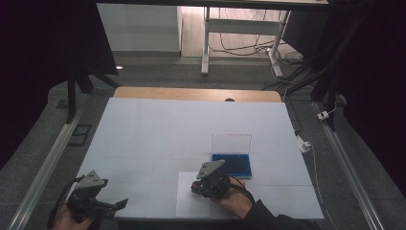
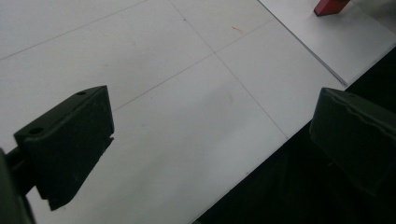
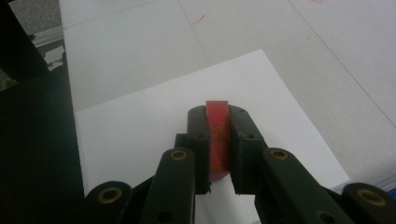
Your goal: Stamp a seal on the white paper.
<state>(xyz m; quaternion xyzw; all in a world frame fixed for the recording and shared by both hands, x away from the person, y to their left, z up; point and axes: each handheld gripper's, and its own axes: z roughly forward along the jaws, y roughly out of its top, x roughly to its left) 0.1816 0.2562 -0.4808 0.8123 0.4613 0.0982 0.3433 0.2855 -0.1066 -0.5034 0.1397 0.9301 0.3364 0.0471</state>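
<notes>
My right gripper (image 3: 217,112) is shut on a small flat red piece (image 3: 217,133), held on edge between the jaws just above a white sheet of paper (image 3: 154,116). From above, that gripper (image 1: 197,186) sits over the sheet (image 1: 189,203) near the table's front edge. The red piece (image 2: 329,6) also appears far off in the left gripper view, on the sheet (image 2: 345,42). My left gripper (image 1: 119,203) rests at the front left corner, jaws wide open with nothing between them (image 2: 210,135).
An open case with a blue base (image 1: 235,164) and a clear upright lid (image 1: 231,143) stands just beyond the right gripper. The white table cover (image 1: 158,134) stretches to a wooden edge (image 1: 191,94) at the back. Metal rails run along both sides.
</notes>
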